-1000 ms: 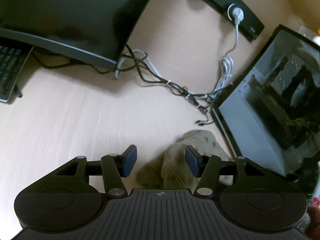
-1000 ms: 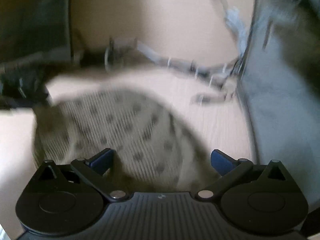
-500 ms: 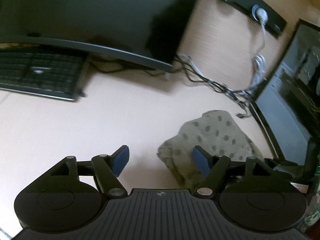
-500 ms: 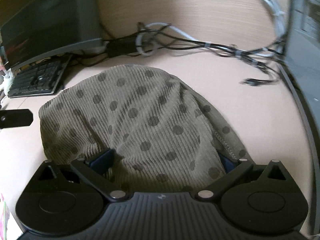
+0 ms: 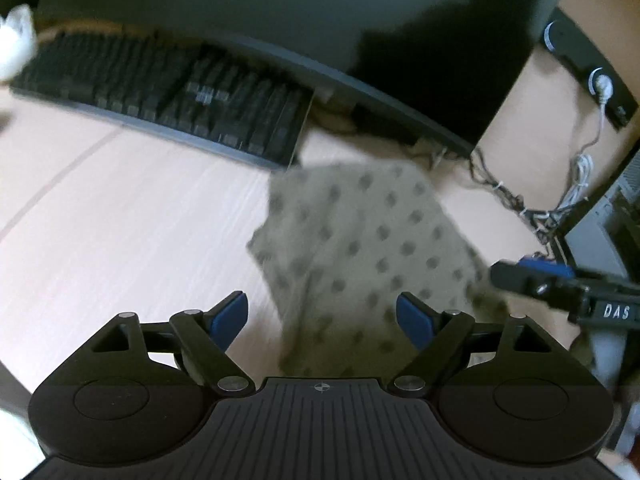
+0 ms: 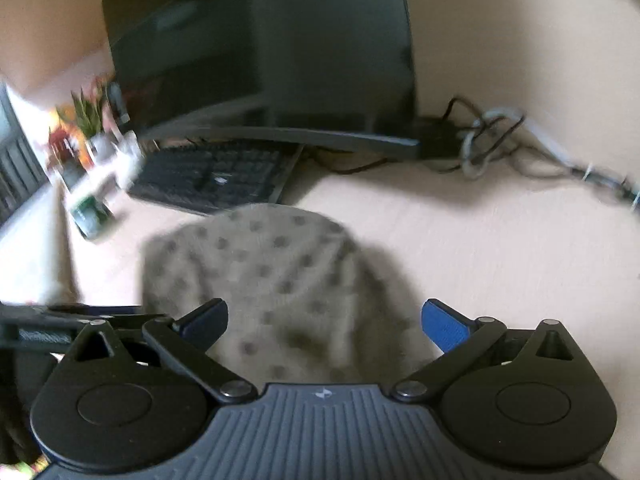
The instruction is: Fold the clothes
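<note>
An olive ribbed garment with dark polka dots point(image 5: 360, 240) lies bunched on the light wooden desk point(image 5: 120, 220); it also shows in the right wrist view point(image 6: 276, 276). My left gripper point(image 5: 322, 316) is open, hovering just above the garment's near left part. My right gripper point(image 6: 326, 320) is open, over the garment's near edge, and its fingers point(image 5: 532, 276) show at the right of the left wrist view. Neither gripper holds cloth. Both views are motion-blurred.
A black keyboard point(image 5: 168, 96) and a large dark monitor point(image 5: 300, 12) stand behind the garment. Tangled cables point(image 5: 532, 208) and a power strip point(image 5: 588, 72) lie at the right. A computer case point(image 5: 616, 224) stands at the far right. Small items and a plant point(image 6: 92, 136) sit at the left.
Both grippers have swung left, bringing the keyboard and monitor into view. The garment now looks farther forward in both views. The left gripper's jaws have opened wider.
</note>
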Demonstrator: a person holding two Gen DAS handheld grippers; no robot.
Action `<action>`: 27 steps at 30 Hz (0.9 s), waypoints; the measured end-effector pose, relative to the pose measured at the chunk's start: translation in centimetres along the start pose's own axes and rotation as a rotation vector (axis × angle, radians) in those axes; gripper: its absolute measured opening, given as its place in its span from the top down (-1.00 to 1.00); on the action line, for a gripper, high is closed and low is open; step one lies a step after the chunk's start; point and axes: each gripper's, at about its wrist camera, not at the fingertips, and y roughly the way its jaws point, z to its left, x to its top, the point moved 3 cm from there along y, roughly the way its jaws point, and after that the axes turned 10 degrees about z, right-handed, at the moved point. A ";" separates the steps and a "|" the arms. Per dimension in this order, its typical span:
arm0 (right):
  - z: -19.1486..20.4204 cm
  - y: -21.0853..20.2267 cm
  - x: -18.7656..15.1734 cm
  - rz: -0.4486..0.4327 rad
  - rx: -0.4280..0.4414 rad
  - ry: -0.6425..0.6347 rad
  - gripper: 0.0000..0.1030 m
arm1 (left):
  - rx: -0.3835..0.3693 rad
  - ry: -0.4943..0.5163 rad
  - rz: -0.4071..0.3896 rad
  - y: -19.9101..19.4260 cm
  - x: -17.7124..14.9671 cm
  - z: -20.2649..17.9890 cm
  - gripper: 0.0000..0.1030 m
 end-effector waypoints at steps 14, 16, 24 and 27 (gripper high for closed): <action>0.3 2.8 -0.6 0.067 -0.042 -0.009 -1.00 | -0.165 0.061 0.079 0.5 -3.6 -2.0 -0.03; 0.3 2.7 -0.7 0.067 -0.042 -0.011 -1.00 | -0.099 0.050 0.113 1.0 -4.2 -1.3 -0.09; 0.6 1.9 -1.3 0.052 -0.069 -0.053 -1.00 | -0.124 0.084 -0.076 -4.1 -1.1 -1.3 -0.28; 0.9 1.1 -1.8 0.036 -0.081 -0.069 -1.00 | -0.181 0.117 -0.155 -4.2 1.7 -2.4 -0.51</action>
